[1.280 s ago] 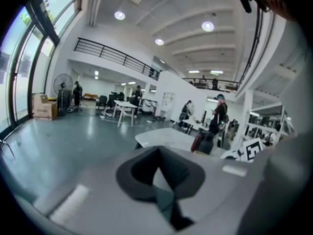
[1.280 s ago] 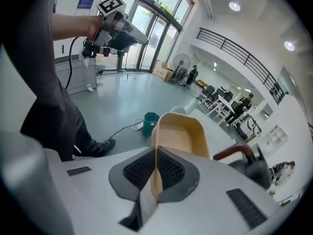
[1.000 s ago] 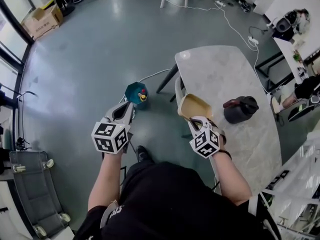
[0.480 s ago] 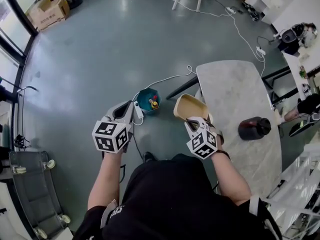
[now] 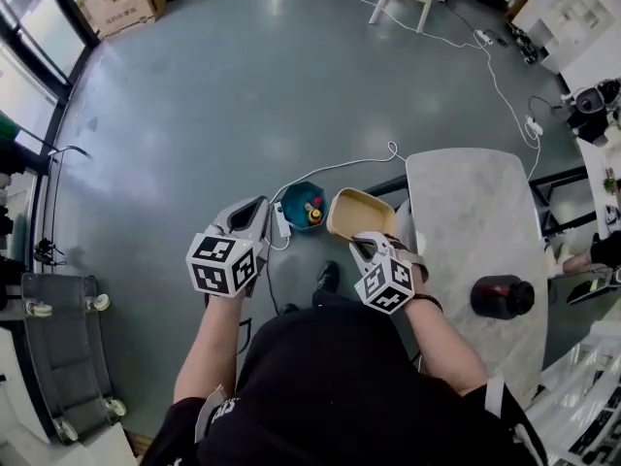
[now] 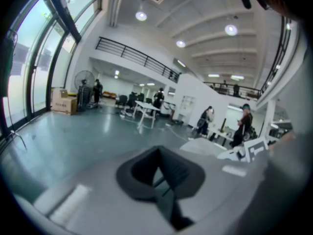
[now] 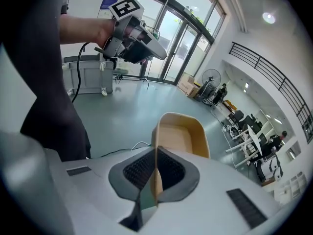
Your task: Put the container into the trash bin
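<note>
A tan, shallow container [image 5: 357, 212] hangs above the floor, just right of a small teal trash bin [image 5: 301, 205] that holds yellow and red scraps. My right gripper [image 5: 363, 244] is shut on the container's near rim. In the right gripper view the rim of the container [image 7: 182, 133] runs between the dark pads [image 7: 168, 168] of the right gripper [image 7: 156, 173]. My left gripper [image 5: 254, 207] hovers just left of the bin. Its jaws [image 6: 159, 153] meet with nothing between them. The left gripper [image 7: 132, 31] also shows at the top of the right gripper view.
A marble table [image 5: 475, 212] stands at the right with a dark jar [image 5: 503, 296] on it. A white cable [image 5: 340, 166] and a power strip [image 5: 282, 223] lie on the floor by the bin. A cardboard box [image 5: 121, 3] sits far left, a grey cart [image 5: 58, 348] near left.
Both grippers and the container have moved off the table's edge to the left. The bin now lies between the two grippers, close to the container.
</note>
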A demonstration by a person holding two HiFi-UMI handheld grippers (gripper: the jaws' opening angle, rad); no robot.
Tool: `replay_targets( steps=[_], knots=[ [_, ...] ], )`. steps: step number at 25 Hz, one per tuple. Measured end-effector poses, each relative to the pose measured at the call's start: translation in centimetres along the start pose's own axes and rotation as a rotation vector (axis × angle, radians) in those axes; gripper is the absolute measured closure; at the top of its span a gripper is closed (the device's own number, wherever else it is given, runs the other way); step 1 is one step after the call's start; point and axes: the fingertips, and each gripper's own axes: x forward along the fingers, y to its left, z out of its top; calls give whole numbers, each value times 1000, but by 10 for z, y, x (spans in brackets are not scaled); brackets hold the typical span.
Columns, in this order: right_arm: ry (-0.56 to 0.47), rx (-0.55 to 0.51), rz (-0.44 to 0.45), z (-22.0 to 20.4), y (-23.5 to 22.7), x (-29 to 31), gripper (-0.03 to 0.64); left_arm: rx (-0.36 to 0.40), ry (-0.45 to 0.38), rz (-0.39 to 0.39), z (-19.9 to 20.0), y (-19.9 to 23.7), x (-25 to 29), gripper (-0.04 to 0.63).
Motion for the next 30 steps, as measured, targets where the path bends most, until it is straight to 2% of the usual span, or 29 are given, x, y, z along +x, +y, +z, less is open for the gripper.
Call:
replay_targets(
  steps=[4, 7, 10, 18, 22, 30],
  knots=[
    [-50, -44, 55, 10, -17, 23, 609, -2, -7, 46, 18, 7, 19, 588],
    [-91, -17, 82, 13, -32, 32, 609, 8, 1, 75, 23, 10, 30, 588],
    [-89, -7, 101, 8, -43, 43, 609, 6, 15, 87, 20, 16, 40, 588],
    [-14, 77, 134, -3, -45, 67, 609, -38, 89, 40, 0, 38, 67, 588],
    [33, 67, 169, -9, -29, 85, 609, -69, 131, 19, -22, 50, 78, 588],
    [60, 78, 233, -17, -9, 137, 609, -90, 202, -28, -65, 63, 120, 588]
  ],
)
